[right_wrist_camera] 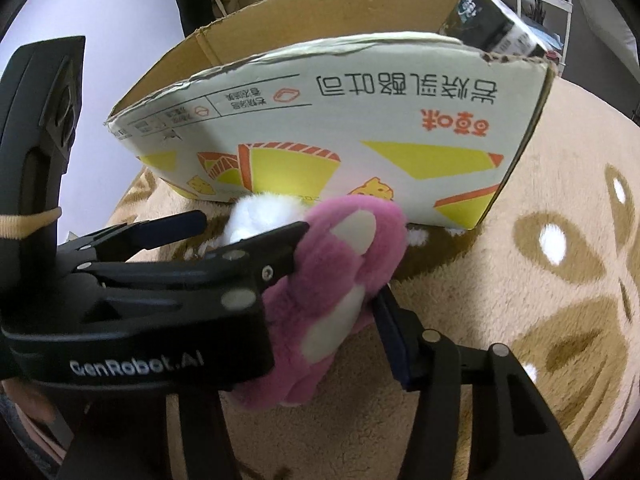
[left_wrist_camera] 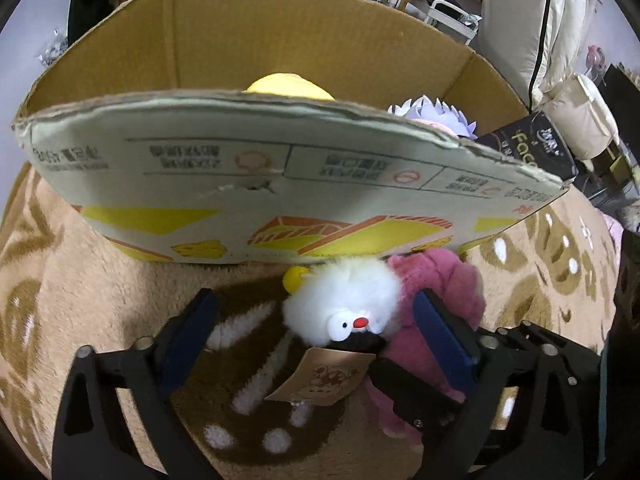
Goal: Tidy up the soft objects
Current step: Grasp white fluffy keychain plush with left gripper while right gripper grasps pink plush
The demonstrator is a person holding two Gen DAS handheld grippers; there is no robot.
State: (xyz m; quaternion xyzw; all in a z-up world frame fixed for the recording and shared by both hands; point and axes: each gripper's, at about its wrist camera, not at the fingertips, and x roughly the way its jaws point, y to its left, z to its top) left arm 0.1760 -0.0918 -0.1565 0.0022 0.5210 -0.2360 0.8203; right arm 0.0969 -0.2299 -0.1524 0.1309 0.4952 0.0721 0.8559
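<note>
Your left gripper (left_wrist_camera: 316, 320) is spread wide on either side of the white fluffy toy (left_wrist_camera: 344, 300), its blue pads clear of the fur. The toy lies on the tan rug (left_wrist_camera: 80, 280), right against the cardboard box (left_wrist_camera: 240, 184), with a paper tag (left_wrist_camera: 320, 380) hanging from it. Beside it is the pink plush toy (right_wrist_camera: 340, 264). Your right gripper (right_wrist_camera: 340, 320) sits around that pink toy; whether it grips, you cannot tell. Inside the box are a yellow toy (left_wrist_camera: 288, 86) and a purple one (left_wrist_camera: 436, 114).
</note>
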